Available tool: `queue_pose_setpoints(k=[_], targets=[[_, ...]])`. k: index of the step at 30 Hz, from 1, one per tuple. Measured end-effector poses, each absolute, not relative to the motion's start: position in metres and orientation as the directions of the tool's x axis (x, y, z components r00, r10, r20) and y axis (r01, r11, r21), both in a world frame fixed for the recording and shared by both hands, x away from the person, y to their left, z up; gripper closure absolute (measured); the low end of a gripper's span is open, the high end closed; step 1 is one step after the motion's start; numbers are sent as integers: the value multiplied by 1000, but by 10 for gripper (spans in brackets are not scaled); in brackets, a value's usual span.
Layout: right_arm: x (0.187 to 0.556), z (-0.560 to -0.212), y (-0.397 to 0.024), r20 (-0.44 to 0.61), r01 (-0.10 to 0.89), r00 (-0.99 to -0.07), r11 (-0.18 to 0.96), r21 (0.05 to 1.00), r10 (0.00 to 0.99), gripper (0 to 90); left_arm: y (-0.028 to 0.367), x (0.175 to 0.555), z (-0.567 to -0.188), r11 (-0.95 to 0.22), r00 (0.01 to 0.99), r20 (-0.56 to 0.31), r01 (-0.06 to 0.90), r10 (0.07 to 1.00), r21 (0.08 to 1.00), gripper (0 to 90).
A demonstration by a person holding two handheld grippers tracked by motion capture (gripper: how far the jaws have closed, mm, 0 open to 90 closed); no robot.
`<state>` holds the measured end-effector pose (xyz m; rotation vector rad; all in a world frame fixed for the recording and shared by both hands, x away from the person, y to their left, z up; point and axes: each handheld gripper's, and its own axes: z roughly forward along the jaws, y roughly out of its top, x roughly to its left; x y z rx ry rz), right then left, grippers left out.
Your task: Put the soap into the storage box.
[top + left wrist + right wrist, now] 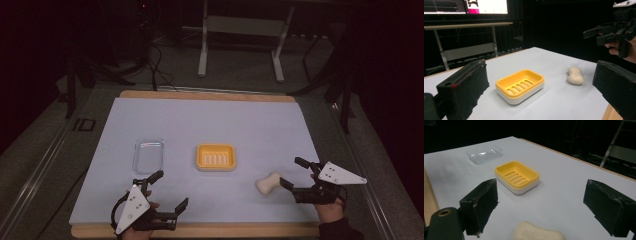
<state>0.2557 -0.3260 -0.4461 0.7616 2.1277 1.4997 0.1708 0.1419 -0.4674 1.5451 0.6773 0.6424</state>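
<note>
**Soap bar approached by rt gripper, not yet gripped**

Left gripper point(168, 189) is held near the table's front-left edge, jaws spread wide, nothing between them. Just beyond it lies a clear rectangular plastic lid or tray point(149, 155), and at centre a yellow slotted soap dish on a white base point(216, 157). To the right of the dish, apart from it, the cream waisted soap bar point(268, 183) lies flat on the sheet. Right gripper point(293, 173) is beside it, jaws near full spread, nothing held; the bar is seen low between them in the right gripper view.

Bar judged light, stiff, prob. slick; best taken across the narrow waist.

Surface: pale sheet over a wood-edged table point(210, 95). Room dark, w/ a metal-framed bench point(240, 30) behind.
</note>
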Motion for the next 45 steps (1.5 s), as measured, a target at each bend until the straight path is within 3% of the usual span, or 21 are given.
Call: queue_pose_setpoints(k=[16, 29, 45], targets=[[266, -448, -320, 33, 206, -870, 301, 931, 493, 121, 142, 169, -467, -81, 685, 26, 48, 728, 996, 2], [273, -438, -325, -31, 184, -925, 518, 835, 379, 105, 141, 169, -468, -94, 689, 29, 56, 724, 994, 2], [278, -437, -316, -13, 194, -962, 717, 669, 271, 105, 139, 170, -469, -114, 689, 39, 63, 723, 992, 2]])
